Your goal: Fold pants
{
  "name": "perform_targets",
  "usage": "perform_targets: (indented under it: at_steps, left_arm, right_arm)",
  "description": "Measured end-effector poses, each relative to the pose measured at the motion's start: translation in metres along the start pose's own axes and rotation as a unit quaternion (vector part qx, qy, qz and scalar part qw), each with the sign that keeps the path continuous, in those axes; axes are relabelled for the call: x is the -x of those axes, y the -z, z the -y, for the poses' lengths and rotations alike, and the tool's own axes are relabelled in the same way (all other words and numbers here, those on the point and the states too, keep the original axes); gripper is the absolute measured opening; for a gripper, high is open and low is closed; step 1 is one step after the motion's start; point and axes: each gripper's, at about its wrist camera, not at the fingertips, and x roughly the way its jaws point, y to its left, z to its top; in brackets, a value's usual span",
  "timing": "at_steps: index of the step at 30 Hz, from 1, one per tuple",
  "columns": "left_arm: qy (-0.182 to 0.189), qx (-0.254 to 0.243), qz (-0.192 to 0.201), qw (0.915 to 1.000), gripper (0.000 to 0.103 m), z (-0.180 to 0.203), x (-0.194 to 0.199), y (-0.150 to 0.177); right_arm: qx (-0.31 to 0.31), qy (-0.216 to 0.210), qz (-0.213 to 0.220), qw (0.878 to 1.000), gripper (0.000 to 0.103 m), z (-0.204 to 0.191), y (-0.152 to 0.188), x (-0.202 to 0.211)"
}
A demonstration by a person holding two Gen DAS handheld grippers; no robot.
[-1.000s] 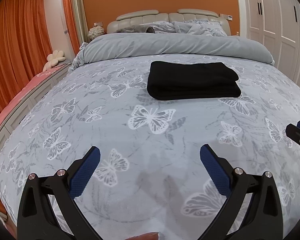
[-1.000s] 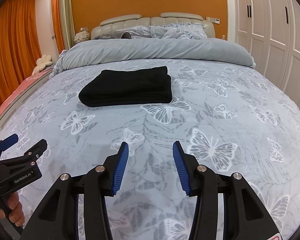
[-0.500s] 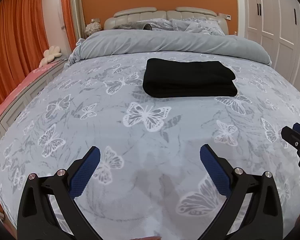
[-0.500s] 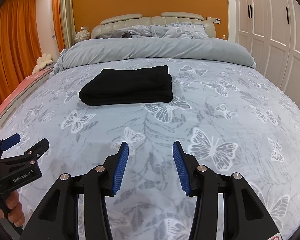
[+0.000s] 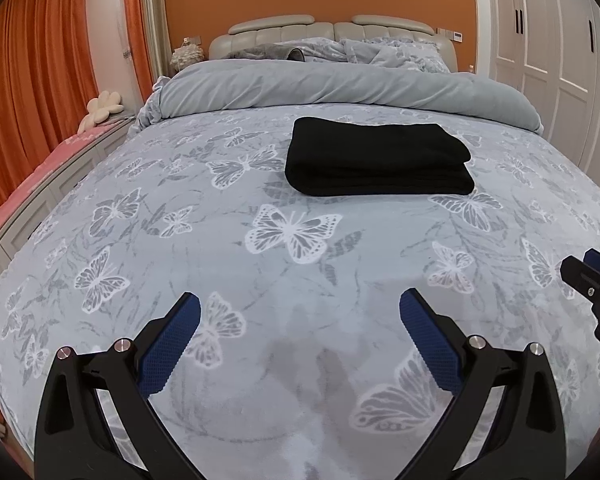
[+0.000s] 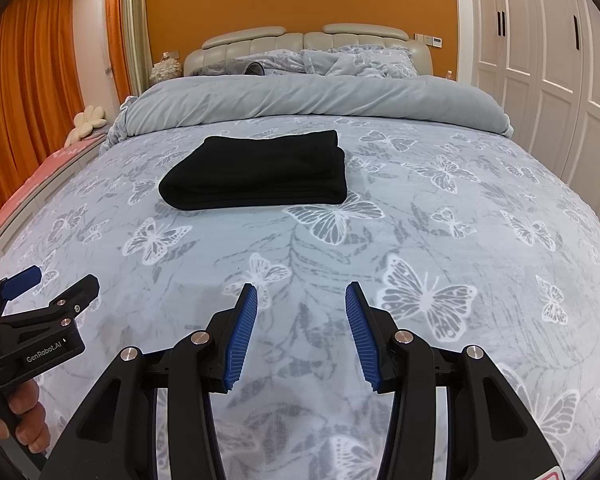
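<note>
The folded black pants (image 5: 376,160) lie on the butterfly bedspread (image 5: 292,264), well apart at twelve o'clock from the left gripper (image 5: 300,312), wide open and empty, and at eleven o'clock from the right gripper (image 6: 300,300), half open and empty.

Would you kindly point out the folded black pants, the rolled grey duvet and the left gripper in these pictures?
folded black pants (image 5: 376,156), left wrist view, middle of the top layer.
rolled grey duvet (image 6: 308,98), right wrist view, middle of the roll.
left gripper (image 5: 300,320), left wrist view, midway between its open fingertips.
</note>
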Motion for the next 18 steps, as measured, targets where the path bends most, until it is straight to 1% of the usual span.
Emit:
perform_targets:
  at_steps: [3, 10, 12, 13, 14, 15, 18]
  left_arm:
    - [0.003, 0.002, -0.003, 1.0000, 0.098, 0.000, -0.001, 0.000]
    - [-0.006, -0.014, 0.010, 0.9998, 0.098, 0.006, 0.003, 0.002]
    - [0.001, -0.017, 0.002, 0.9999, 0.097, 0.007, 0.001, 0.001]
    - [0.005, -0.019, -0.004, 0.9998, 0.097, 0.008, 0.000, 0.001]
    - [0.019, -0.022, -0.008, 0.9996, 0.097, 0.008, -0.001, 0.001]
    - [0.019, -0.022, -0.009, 0.9995, 0.097, 0.009, -0.001, 0.001]
    - [0.008, -0.028, -0.002, 0.9996, 0.097, 0.011, 0.000, 0.003]
  right_arm:
    - [0.000, 0.000, 0.000, 1.000, 0.045, 0.000, 0.000, 0.000]
    - [0.001, 0.000, 0.000, 1.000, 0.045, 0.000, 0.000, 0.000]
    - [0.001, 0.000, -0.001, 1.000, 0.045, -0.001, 0.000, 0.000]
    - [0.001, 0.000, -0.001, 1.000, 0.046, 0.000, 0.000, 0.000]
    - [0.001, 0.000, -0.001, 1.000, 0.048, 0.000, 0.000, 0.000]
    - [0.002, 0.001, 0.000, 1.000, 0.053, 0.001, -0.001, 0.000]
    - [0.005, 0.001, 0.003, 1.000, 0.054, 0.003, -0.002, 0.000]
